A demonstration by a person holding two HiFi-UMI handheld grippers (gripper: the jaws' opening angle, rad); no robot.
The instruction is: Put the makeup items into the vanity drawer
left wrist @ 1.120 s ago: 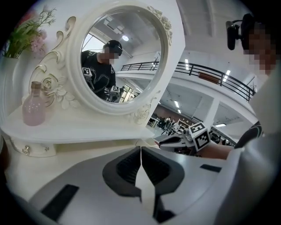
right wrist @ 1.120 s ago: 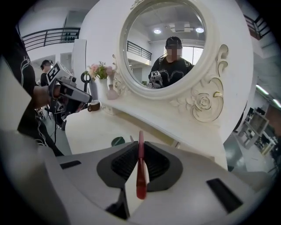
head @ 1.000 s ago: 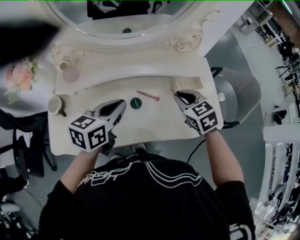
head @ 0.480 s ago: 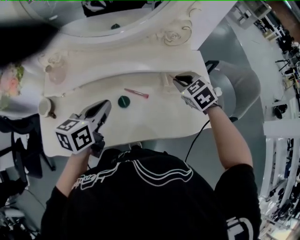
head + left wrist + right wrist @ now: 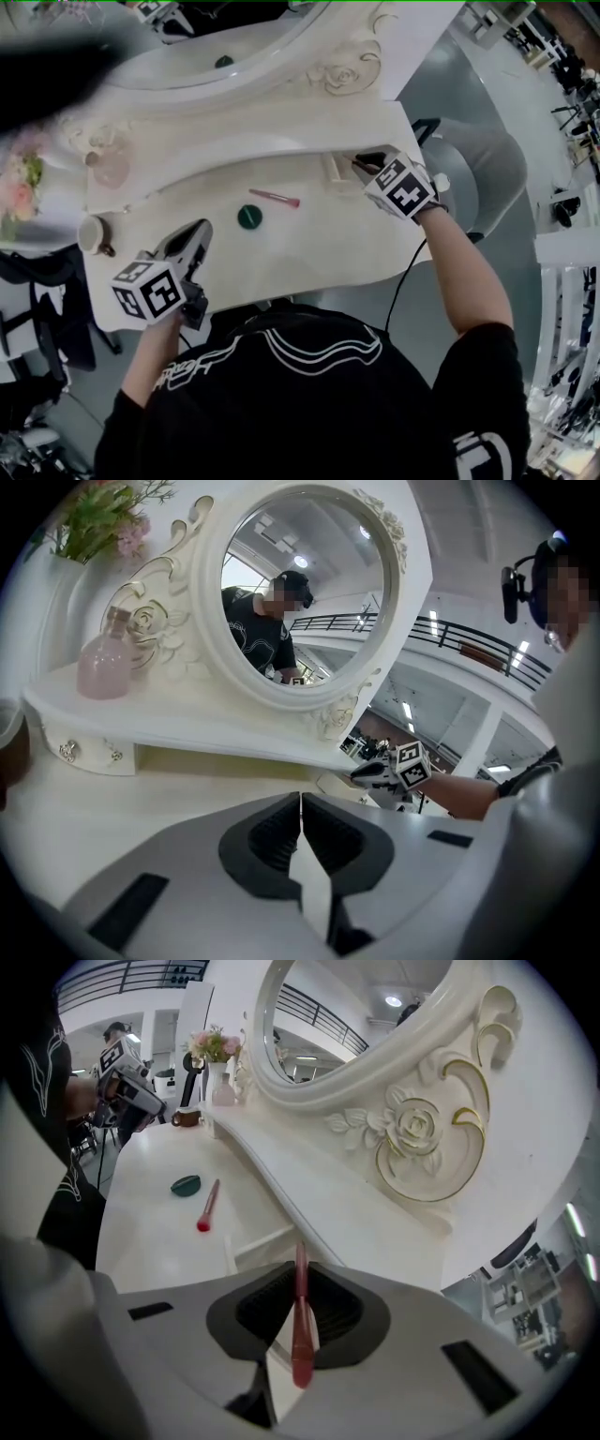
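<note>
My right gripper (image 5: 362,162) (image 5: 300,1277) is shut on a slim pink makeup stick (image 5: 300,1335) that stands upright between the jaws. It hovers at the back right of the vanity top, over a small open drawer (image 5: 334,172) (image 5: 255,1241) under the mirror shelf. A pink brush (image 5: 274,198) (image 5: 207,1206) and a round green compact (image 5: 248,217) (image 5: 186,1185) lie on the tabletop (image 5: 309,253) in the middle. My left gripper (image 5: 200,229) (image 5: 301,804) is shut and empty, near the front left edge.
A pink perfume bottle (image 5: 111,165) (image 5: 104,664) stands on the shelf at left. There is a cup (image 5: 91,233) at the table's left end and flowers (image 5: 17,183) beyond it. The oval mirror (image 5: 187,42) rises behind. A grey chair (image 5: 492,178) is at right.
My right gripper has carried the pink stick back and to the right, up to the small drawer. My left gripper has drawn back toward the front left edge.
</note>
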